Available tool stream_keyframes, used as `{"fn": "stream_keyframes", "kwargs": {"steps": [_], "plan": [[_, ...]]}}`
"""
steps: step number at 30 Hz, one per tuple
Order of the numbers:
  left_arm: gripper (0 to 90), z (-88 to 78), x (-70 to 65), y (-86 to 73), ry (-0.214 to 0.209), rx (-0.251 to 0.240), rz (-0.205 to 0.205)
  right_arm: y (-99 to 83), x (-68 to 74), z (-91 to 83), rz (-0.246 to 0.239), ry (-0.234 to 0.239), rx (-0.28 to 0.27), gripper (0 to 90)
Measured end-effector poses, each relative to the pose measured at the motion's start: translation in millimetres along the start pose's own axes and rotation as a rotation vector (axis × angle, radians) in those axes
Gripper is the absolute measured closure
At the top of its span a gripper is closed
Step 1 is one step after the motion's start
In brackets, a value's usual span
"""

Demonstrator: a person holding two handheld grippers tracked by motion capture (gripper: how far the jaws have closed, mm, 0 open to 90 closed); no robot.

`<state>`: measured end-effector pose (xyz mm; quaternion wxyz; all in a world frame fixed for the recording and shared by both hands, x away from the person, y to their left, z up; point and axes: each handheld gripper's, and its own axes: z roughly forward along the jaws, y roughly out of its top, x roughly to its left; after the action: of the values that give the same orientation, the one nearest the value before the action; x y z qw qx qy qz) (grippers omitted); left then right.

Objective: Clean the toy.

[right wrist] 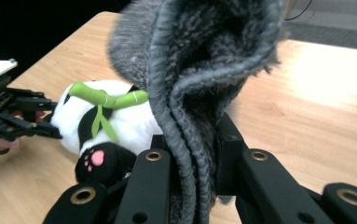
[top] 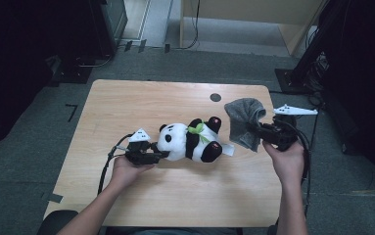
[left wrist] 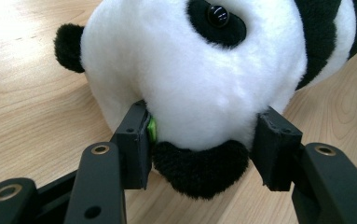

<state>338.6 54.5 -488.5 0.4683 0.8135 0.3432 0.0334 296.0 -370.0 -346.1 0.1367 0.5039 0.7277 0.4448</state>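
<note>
Grey towel [top: 244,121] hangs pinched between the pressed-together jaws of the right gripper [top: 259,133] above the table's [top: 126,105] right side, while the left gripper [left wrist: 199,140] clamps the head of the plush panda [top: 190,142] (lying mid-table, on its back).

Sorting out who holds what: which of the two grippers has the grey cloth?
The right gripper, jaws shut on the grey cloth. The left gripper grips the toy panda by its head.
</note>
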Motion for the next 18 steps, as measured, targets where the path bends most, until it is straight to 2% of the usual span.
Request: {"fn": "stream_keyframes", "kwargs": {"steps": [4, 10, 14, 16, 18], "plan": [[46.3, 0.1, 0.0, 0.7, -0.001, 0.003, -0.003, -6.7, 6.2, 7.8, -0.028, 0.059, 0.066, 79.8], [46.2, 0.1, -0.1, 0.7, 0.0, 0.004, -0.002, -12.2, 28.7, 31.3, -0.05, 0.205, 0.132, 79.7], [46.2, -0.4, 1.0, 1.4, -0.01, 0.009, -0.024, -18.9, 44.4, 50.7, -0.054, 0.318, 0.165, 79.5], [46.2, 0.0, 0.6, 1.3, -0.009, 0.011, -0.019, -23.9, 51.7, 63.1, -0.07, 0.333, 0.199, 79.4], [46.2, 0.6, -0.4, 1.2, -0.008, 0.012, -0.013, -29.0, 54.1, 72.7, -0.068, 0.354, 0.209, 79.4]]}}
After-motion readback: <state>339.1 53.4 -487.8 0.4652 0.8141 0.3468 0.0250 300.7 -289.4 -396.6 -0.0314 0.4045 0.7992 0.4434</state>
